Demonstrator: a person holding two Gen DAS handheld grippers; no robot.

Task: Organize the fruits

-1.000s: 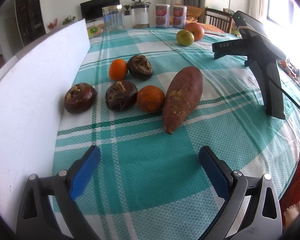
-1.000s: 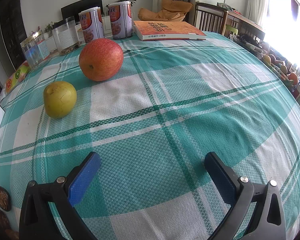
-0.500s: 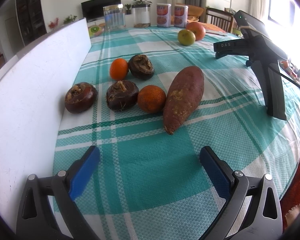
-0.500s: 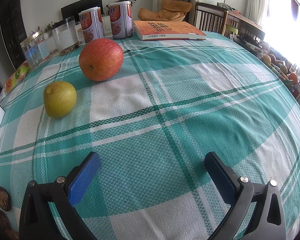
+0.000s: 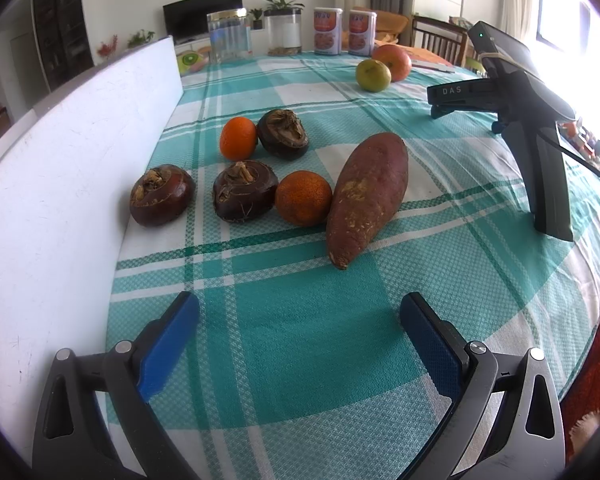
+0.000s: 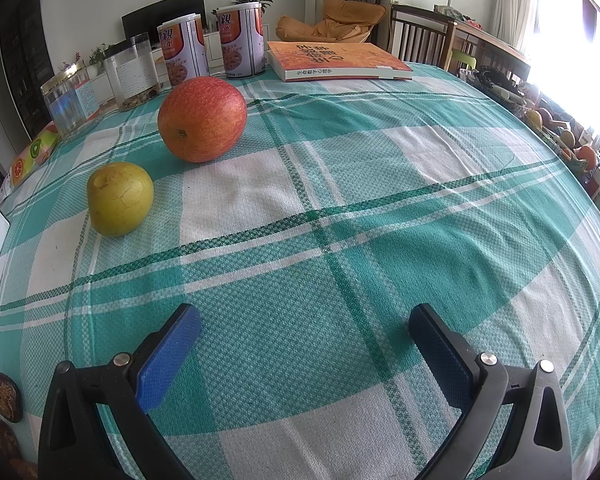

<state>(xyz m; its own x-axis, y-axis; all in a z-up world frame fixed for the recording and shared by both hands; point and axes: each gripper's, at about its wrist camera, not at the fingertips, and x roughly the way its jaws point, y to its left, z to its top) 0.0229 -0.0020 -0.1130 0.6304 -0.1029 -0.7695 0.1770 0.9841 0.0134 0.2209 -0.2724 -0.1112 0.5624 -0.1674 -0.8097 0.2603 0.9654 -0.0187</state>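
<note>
- Tablecloth (image 6: 340,208): woven cloth, matt, textured weave
- Sweet potato (image 5: 366,194): rough, dull skin
- Apple (image 6: 202,119): smooth, faint sheen
- Pear (image 6: 120,198): matt, cracked skin
- Pads (image 5: 168,348): blue, matt, ribbed
- Board (image 5: 60,184): white, smooth
- Jar (image 6: 132,72): clear plastic

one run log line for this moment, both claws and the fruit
left claw: open, empty | right claw: open, empty | sweet potato: on cloth, untouched | red apple, yellow fruit: apart
</note>
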